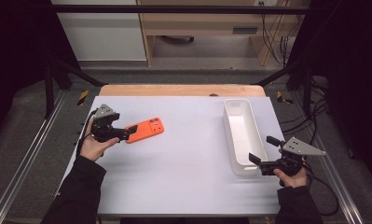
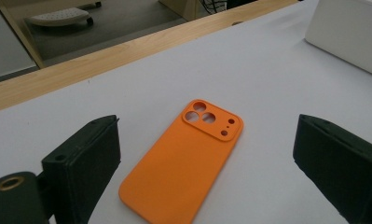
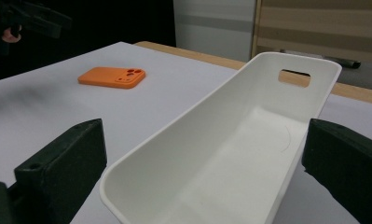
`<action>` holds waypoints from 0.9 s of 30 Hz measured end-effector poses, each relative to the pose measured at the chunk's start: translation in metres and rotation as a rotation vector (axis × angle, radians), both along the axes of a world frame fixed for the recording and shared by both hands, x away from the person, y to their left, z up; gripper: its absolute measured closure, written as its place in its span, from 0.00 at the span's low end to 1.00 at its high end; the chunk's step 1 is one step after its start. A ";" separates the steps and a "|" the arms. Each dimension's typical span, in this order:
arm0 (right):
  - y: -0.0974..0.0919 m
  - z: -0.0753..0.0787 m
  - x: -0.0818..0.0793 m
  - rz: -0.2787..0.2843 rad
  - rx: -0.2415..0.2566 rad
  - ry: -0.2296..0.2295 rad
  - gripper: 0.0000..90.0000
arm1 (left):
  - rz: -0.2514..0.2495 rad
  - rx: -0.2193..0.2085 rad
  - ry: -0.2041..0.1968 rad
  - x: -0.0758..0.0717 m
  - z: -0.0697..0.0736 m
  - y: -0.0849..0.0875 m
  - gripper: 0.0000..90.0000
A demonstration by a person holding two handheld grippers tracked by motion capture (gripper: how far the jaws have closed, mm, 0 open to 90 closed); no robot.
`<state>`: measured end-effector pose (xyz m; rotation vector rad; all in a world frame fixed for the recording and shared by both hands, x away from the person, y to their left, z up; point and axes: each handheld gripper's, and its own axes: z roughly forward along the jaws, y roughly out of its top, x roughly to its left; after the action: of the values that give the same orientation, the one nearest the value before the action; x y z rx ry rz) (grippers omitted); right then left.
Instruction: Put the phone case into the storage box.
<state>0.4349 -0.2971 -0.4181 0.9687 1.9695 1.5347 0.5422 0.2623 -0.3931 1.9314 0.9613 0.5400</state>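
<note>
White tabletop (image 1: 174, 172), left tool (image 2: 207, 154) wide open around orange phone case (image 2: 183, 158), right tool (image 3: 202, 172) open.

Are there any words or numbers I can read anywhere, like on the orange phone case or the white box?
None to read.
Orange phone case: plain back, just camera holes, no letters.
White bin: plain inside and out, no label.
Left gripper and right gripper: black jaws, no writing.
White table cover: blank.
Yellow-and-black striped tape on the floor: stripes, no words.

One phone case (image 1: 145, 130), one bin (image 1: 242, 135)
</note>
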 end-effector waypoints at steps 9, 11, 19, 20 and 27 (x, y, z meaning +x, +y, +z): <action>0.000 0.000 0.000 0.000 -0.001 0.002 0.00 | 0.045 0.033 -0.005 0.013 -0.002 0.001 0.19; 0.000 0.000 0.000 -0.001 0.000 0.004 0.00 | 0.062 0.041 -0.006 0.016 -0.003 0.002 0.24; 0.000 0.000 0.000 0.002 -0.002 0.002 0.00 | 0.090 0.084 0.009 0.027 -0.013 0.000 0.39; 0.000 0.000 0.000 0.003 -0.002 0.002 0.00 | 0.090 0.088 0.011 0.028 -0.015 -0.001 0.41; 0.001 0.000 0.000 0.002 -0.003 0.004 0.00 | 0.098 0.103 0.032 0.037 -0.024 -0.001 0.61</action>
<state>0.4352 -0.2966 -0.4184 0.9697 1.9757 1.5311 0.5795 0.2614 -0.4168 1.9974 1.0709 0.6278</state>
